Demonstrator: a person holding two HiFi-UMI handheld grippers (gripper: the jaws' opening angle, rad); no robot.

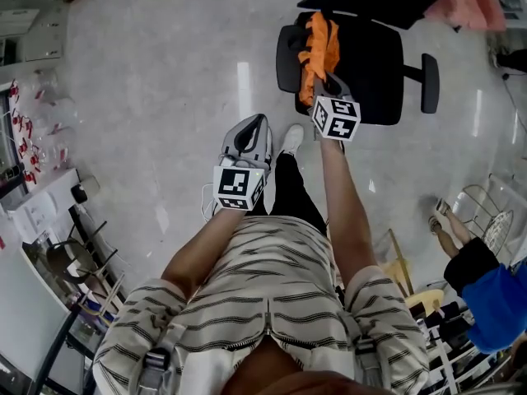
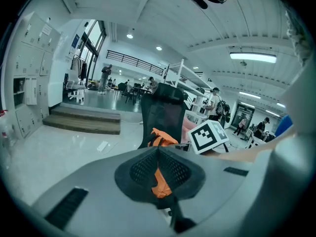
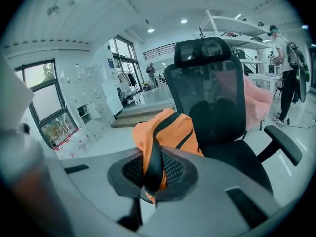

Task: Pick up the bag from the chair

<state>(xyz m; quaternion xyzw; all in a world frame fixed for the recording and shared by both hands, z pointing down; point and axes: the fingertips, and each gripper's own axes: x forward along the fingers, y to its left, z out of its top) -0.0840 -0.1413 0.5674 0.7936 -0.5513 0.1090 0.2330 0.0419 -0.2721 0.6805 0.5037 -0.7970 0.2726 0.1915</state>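
An orange bag (image 1: 319,44) with black straps hangs at the front left of the black office chair (image 1: 375,64). My right gripper (image 1: 321,85) is shut on one of its straps. In the right gripper view the strap runs down between the jaws of the right gripper (image 3: 153,179). There the bag (image 3: 170,132) hangs before the chair seat (image 3: 232,157), its bottom hidden by the jaws. My left gripper (image 1: 259,122) is held lower and nearer my body, away from the bag. In the left gripper view the left gripper (image 2: 159,177) shows a narrow gap and holds nothing. The bag (image 2: 160,137) shows beyond.
A pink cloth (image 3: 256,100) lies behind the chair back. A person in a blue sleeve (image 1: 494,295) stands at the right. A metal rack (image 1: 74,262) is at the left, low steps (image 2: 81,120) are farther off, and a person with a backpack (image 3: 289,58) stands beyond the chair.
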